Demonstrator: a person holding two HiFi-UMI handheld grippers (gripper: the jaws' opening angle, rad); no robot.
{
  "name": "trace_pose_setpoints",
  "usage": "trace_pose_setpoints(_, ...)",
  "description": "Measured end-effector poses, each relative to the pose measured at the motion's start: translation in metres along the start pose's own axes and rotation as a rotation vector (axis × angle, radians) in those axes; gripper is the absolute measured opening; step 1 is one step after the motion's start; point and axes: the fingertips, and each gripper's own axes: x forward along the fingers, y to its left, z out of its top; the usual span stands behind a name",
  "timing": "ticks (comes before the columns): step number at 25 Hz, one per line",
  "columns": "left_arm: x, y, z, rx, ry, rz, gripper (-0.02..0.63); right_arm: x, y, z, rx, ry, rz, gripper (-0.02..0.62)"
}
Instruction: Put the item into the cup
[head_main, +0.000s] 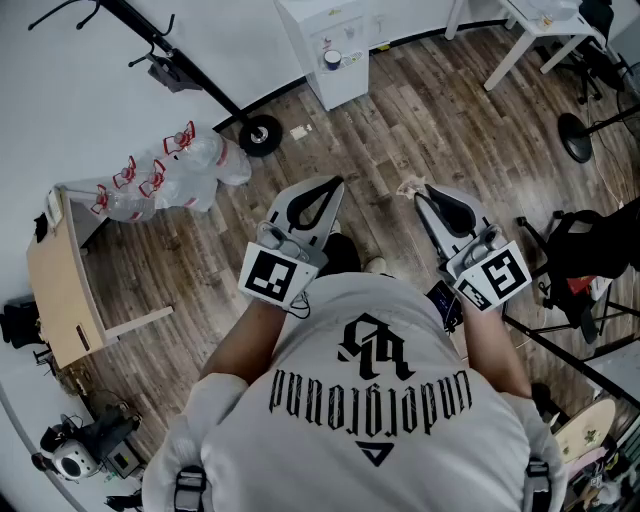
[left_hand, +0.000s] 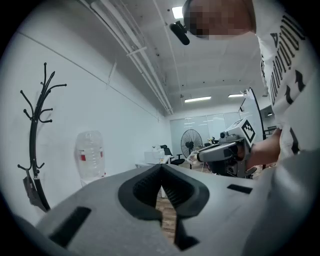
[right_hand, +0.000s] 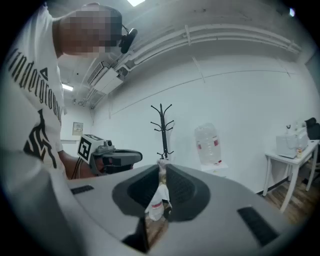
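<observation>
Only the right gripper view shows red print on packet (right_hand: 157, 201).

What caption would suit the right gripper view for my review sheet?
Right hand-held gripper pinches a small crumpled white packet with a red label, raised against a white wall.

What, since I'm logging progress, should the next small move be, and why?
Probably turn to find the cup, with the right claw shut on the small white packet: no cup shows in any view, and the left claw is shut and empty.
</observation>
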Motion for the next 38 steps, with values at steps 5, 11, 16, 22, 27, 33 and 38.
trace_pose_setpoints(5,0.003,0.020,-0.002,-0.004,-0.006,0.002,0.006,0.018,-0.007,-0.001,-0.006,0.008,-0.010,0.052)
trace_pose_setpoints(11,0.008,0.055,-0.009,-0.027,-0.009,0.011,0.006,0.050,-0.018,0.000,-0.006,0.021,-0.010,0.052)
trace_pose_setpoints(16,0.017,0.105,-0.017,-0.041,-0.015,0.029,0.006,0.096,-0.035,0.000,-0.013,0.028,-0.005,0.052)
trace_pose_setpoints(22,0.033,0.178,-0.018,-0.058,-0.002,0.015,0.006,0.168,-0.061,0.011,-0.006,0.023,-0.038,0.055)
trace_pose_setpoints(27,0.046,0.221,-0.010,-0.050,-0.007,-0.014,0.006,0.208,-0.078,0.021,0.001,0.011,-0.067,0.057)
trace_pose_setpoints(33,0.065,0.248,-0.013,-0.067,0.006,-0.038,0.006,0.237,-0.099,0.021,0.018,0.026,-0.067,0.060)
trace_pose_setpoints(38,0.085,0.271,-0.017,-0.073,0.014,0.002,0.008,0.257,-0.127,0.016,0.032,0.038,-0.042,0.061)
